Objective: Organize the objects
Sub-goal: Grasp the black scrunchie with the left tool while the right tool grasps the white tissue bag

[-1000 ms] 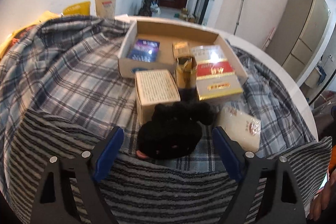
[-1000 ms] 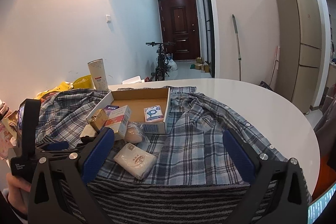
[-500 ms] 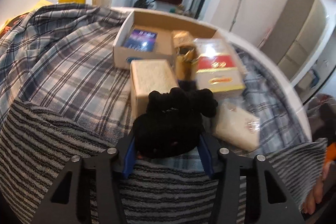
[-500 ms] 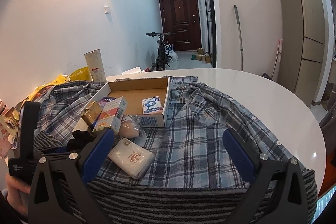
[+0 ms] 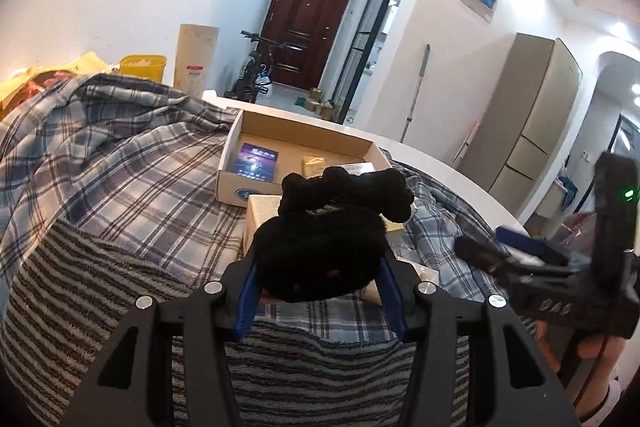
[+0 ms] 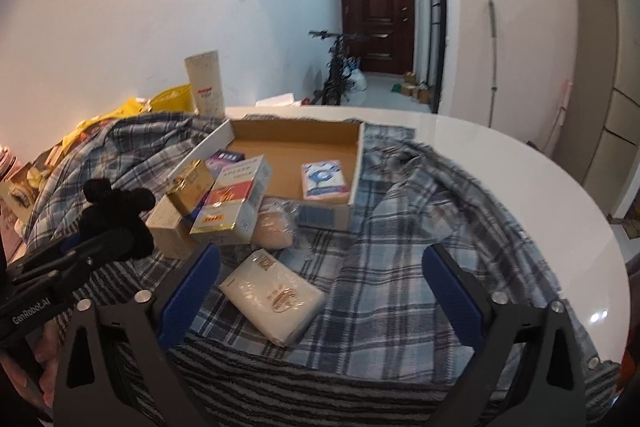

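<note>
White and rounded, the surface (image 6: 500, 163) sits at the mouth of a hallway ending in a dark red door (image 5: 306, 27), with a bicycle (image 6: 338, 67) parked before it. Over the surface lies a plaid shirt (image 6: 380, 267), and nearer the edge a striped towel (image 5: 80, 287).

On the shirt stands an open cardboard box (image 6: 358, 163). From the right wrist view I can see a blue-and-white packet (image 6: 324, 179) lying flat inside it, and a red-and-white carton (image 6: 232, 203) and a gold box (image 6: 190, 185) leaning over its near left corner. A beige box (image 6: 166, 227) stands just in front of them, a pinkish wrapped bundle (image 6: 274, 229) beside it, and a white wrapped pack (image 6: 272, 295) nearest of all. The left view hides most of that pile; instead it shows a dark blue booklet (image 5: 256, 161) flat in the box's left end.

The left tongs (image 5: 320, 291) are clamped on a black fuzzy toy (image 5: 324, 247), its body squeezed between the blue pads; the side-on right view shows it lifted clear of the cloth, in front and to the left of the box.

The right tongs (image 6: 320, 287) have just been narrowing but stand wide, gripping nothing. The white pack lies between them, just beside the left pad; I cannot tell whether it touches.
</note>
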Motion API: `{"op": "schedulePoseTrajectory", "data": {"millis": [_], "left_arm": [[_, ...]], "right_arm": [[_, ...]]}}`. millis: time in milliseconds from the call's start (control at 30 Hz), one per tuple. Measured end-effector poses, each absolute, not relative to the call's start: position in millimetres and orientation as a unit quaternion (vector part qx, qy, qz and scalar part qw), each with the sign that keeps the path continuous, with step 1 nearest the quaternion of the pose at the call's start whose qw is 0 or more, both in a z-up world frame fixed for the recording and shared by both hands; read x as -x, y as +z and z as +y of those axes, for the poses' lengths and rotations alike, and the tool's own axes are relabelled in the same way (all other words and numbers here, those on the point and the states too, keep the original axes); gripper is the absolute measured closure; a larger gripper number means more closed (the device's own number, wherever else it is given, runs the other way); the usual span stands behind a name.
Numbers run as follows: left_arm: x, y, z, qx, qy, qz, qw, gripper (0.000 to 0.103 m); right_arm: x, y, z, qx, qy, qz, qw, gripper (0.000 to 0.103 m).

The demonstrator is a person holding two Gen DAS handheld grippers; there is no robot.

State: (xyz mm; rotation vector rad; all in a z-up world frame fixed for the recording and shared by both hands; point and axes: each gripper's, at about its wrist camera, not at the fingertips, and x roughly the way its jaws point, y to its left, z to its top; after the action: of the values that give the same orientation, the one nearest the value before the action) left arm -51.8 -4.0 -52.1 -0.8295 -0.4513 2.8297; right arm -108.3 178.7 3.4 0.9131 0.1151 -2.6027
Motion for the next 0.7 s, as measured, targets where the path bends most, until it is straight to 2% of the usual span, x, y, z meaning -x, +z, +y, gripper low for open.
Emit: {"op": "schedulePoseTrajectory", "data": {"millis": [233,400,700], "left_arm": [[48.6,-53.0,-1.2,0.272,0.949,-0.144,0.075,0.05],[45.4,-53.5,-0.7,0.269,0.949,-0.145,0.078,0.05],[47.2,-55.3,-1.3,0.273,0.948,-0.145,0.08,0.05]], "right_arm": [[123.5,-24.3,153.8,-0.371,-0.887,0.069,0.268,0.011],[137.1,-43.3,144.0,-0.41,-0.866,0.081,0.273,0.016],[137.3,-60.3,134.9,-0.428,-0.855,0.11,0.273,0.016]]}}
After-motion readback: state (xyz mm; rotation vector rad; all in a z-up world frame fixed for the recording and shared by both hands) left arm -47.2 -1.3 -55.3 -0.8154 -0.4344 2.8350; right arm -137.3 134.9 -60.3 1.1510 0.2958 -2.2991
